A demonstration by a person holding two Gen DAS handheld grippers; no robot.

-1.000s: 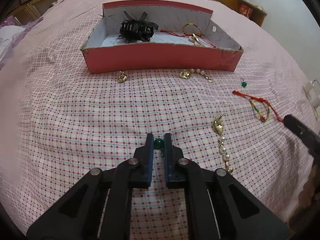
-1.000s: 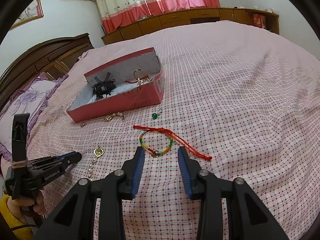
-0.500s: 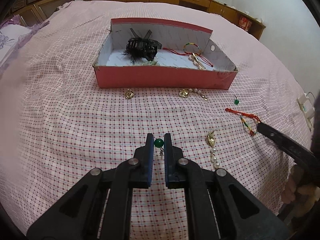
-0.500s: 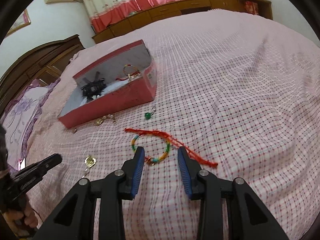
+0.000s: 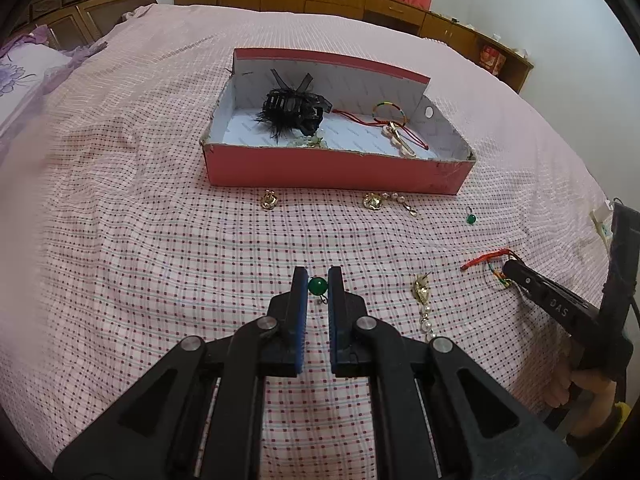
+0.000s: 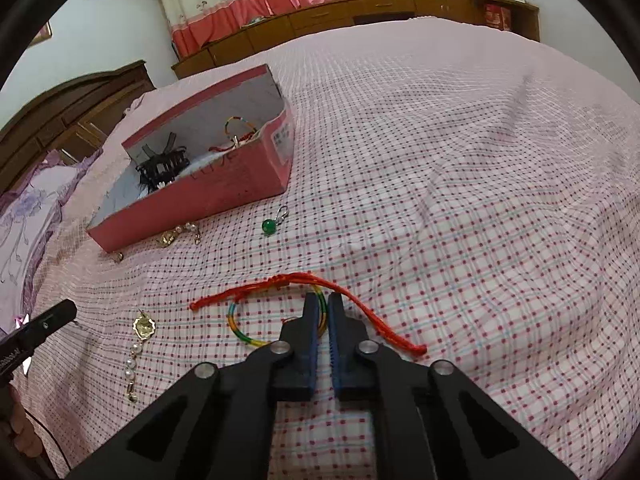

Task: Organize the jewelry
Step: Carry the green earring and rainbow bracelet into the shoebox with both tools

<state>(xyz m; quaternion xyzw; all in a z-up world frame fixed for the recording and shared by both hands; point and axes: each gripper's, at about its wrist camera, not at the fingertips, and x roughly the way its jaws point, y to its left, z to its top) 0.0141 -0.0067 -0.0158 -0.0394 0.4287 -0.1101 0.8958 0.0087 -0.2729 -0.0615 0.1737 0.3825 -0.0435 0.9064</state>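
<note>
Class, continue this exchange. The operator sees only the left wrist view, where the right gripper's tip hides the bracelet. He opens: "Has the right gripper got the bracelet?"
Observer: Yes. The right wrist view shows the right gripper shut on the bracelet, pinching its far right side.
Operator: My left gripper holds a green bead. Where does the red cord run?
Observer: The cord arcs past the right gripper's tips, and its loose end trails off to their right on the bedspread.
Operator: Anything on the box's outer end?
Observer: The box has a white label on the short end wall.
</note>
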